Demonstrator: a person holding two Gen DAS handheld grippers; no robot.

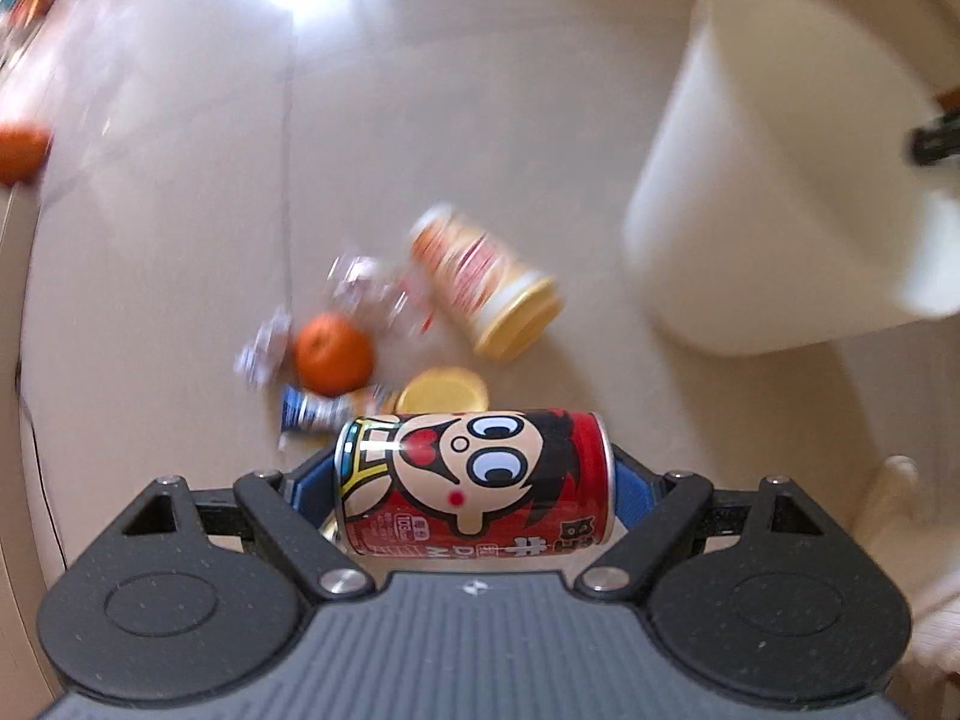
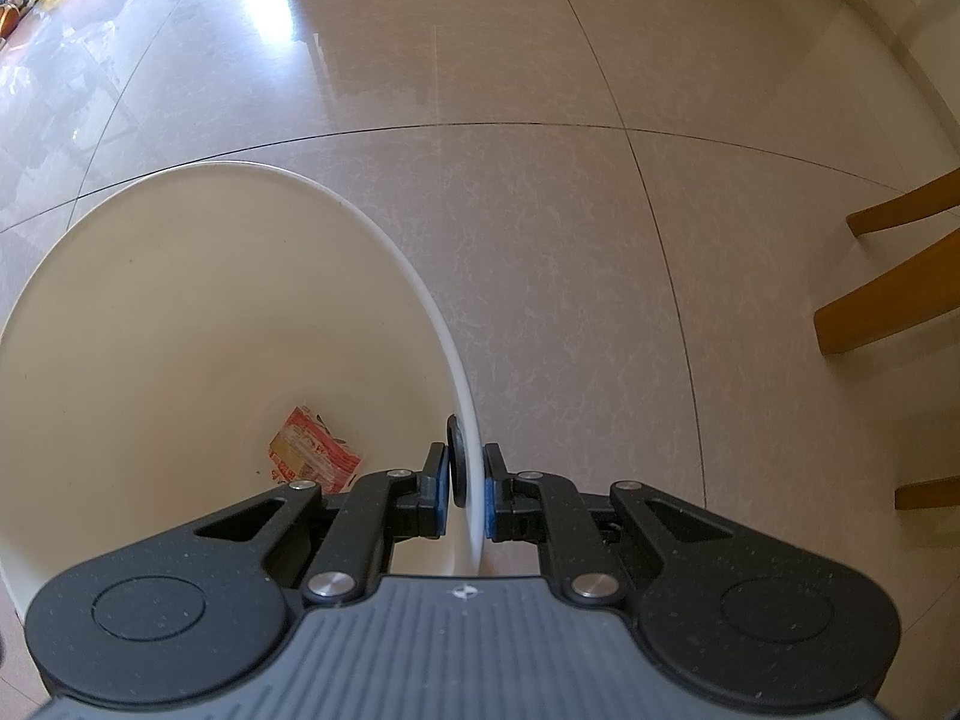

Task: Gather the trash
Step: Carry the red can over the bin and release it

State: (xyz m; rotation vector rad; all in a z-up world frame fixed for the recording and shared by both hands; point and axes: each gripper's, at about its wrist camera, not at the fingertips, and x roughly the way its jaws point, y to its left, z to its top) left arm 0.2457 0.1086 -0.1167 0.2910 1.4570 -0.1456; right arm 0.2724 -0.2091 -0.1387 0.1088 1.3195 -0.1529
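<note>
Left gripper point(image 1: 474, 480) has the can point(image 1: 474, 483) clamped end to end above the floor point(image 1: 180, 210): thin, slick metal, probably light, dents easily. Right gripper point(image 2: 465, 498) pinches the bin point(image 2: 384, 240) rim.

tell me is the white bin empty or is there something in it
Not empty. A crumpled red wrapper lies at the bottom of the white bin; nothing else shows inside.

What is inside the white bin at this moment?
One crumpled red and white wrapper lies on the bottom of the white bin. The right gripper, clamped on the rim, hides the near part of the bottom, so anything there cannot be seen.
</note>
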